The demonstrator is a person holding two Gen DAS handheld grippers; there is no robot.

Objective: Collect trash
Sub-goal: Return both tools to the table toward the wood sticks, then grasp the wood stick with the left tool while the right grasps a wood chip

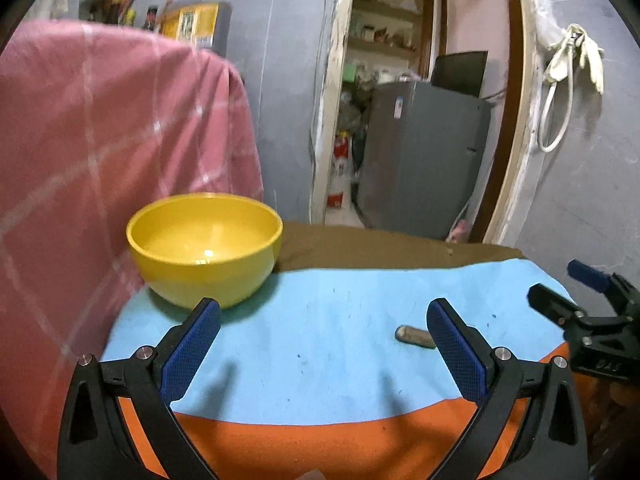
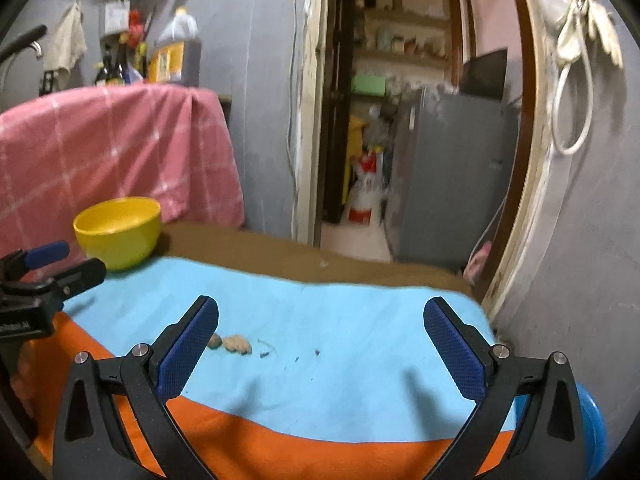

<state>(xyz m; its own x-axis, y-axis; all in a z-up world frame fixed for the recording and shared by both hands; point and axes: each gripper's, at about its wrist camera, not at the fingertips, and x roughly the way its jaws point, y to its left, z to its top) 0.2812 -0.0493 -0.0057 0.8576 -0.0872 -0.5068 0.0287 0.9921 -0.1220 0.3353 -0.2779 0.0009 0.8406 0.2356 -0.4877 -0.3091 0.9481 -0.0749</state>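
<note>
The left tongs are spread wide with nothing between the blue pads, hovering above a light blue cloth that covers the bench; an orange cloth lies under its near edge and a brown cloth under its far edge. A yellow bowl stands at the far left of the blue cloth, just beyond the left finger of the left tongs, and looks empty inside. A small brownish scrap of trash lies on the blue cloth just beside the inner face of the right finger of these tongs, partly hidden by it.

The right tongs are likewise spread apart and hold nothing. In the right wrist view the trash shows as two tan, peanut-shell-like bits lying on the blue cloth close to the left finger, with a few dark specks scattered a little to their right. The yellow bowl sits well apart from them at the far left corner.

Each pair of tongs shows at the edge of the other's view. A pink checked cloth hangs behind the bowl, and a grey fridge stands beyond an open doorway.
</note>
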